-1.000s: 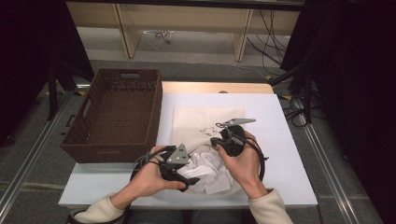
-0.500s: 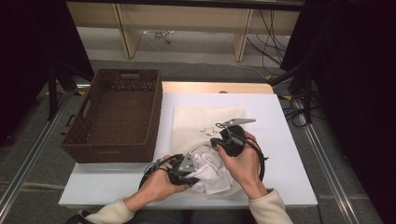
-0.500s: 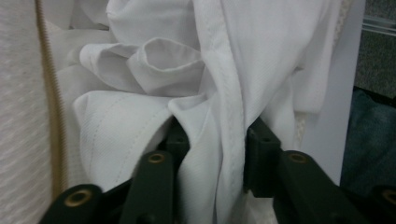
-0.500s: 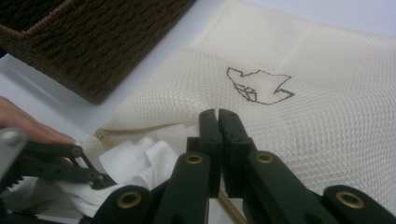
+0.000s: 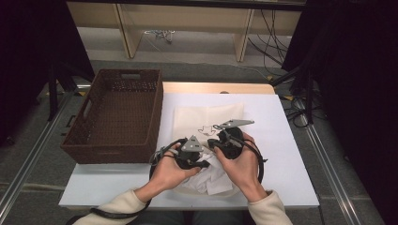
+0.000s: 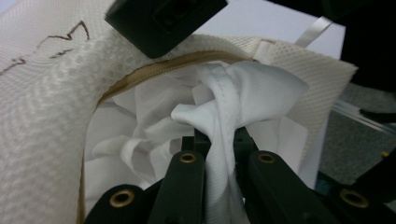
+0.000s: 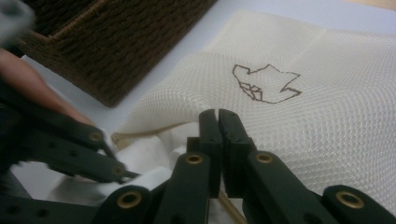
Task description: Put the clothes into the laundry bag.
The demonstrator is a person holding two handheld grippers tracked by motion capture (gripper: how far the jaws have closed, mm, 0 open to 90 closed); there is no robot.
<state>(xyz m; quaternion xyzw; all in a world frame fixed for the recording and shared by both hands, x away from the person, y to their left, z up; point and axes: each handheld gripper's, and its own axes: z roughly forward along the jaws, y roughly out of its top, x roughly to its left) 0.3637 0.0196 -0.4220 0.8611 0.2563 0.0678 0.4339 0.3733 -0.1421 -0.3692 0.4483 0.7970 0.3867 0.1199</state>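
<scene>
White table (image 5: 286, 154): wicker basket (image 5: 117, 117) left of mesh bag (image 5: 206, 117), touching neither

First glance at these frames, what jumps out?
Near the table's front edge, the left gripper is shut on a white cloth at the open mouth of a cream mesh bag, its fingers having just closed. The right gripper pinches the bag's edge. A brown wicker basket sits at left.

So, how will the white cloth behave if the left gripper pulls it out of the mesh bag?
The white cloth is probably floppy: it folds and bunches where the left gripper pinches it. It looks light and should trail rather than lift whole. It may drag on the mesh bag opening, since it fills it.
</scene>
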